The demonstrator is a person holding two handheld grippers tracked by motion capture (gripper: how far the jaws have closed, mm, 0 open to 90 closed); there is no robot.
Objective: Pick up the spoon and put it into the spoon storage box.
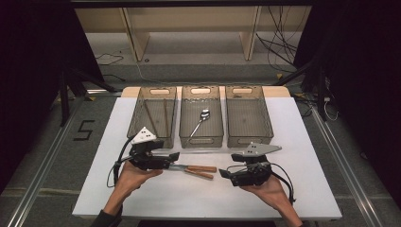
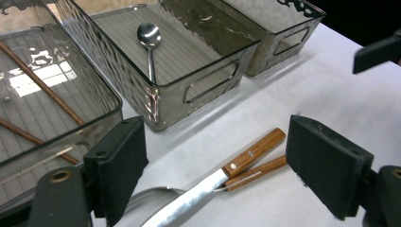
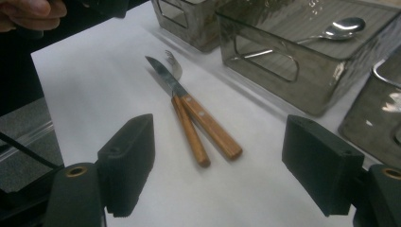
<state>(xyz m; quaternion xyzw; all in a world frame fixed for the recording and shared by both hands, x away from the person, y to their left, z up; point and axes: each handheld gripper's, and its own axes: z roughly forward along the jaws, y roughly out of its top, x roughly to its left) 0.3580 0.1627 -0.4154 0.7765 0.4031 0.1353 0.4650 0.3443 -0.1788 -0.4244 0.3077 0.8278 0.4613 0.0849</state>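
A wooden-handled knife [image 1: 203, 168] and fork [image 1: 201, 174] lie side by side on the white table, blades toward the left. My left gripper [image 1: 171, 160] hovers over their metal ends, jaws open; in the left gripper view the knife [image 2: 213, 182] and fork [image 2: 255, 171] lie between the spread pads of the left gripper [image 2: 217, 156], untouched. My right gripper [image 1: 227, 165] is open just right of the handles and faces the knife [image 3: 208, 125] and fork [image 3: 191, 135], with nothing between the jaws of the right gripper [image 3: 227, 161].
Three clear grey bins stand in a row behind the cutlery. The left bin [image 1: 137, 118] holds brown chopsticks [image 2: 42, 85], the middle bin [image 1: 201, 139] a spoon [image 1: 203, 115], and the right bin [image 1: 249, 137] looks bare. Bare table lies in front of the hands.
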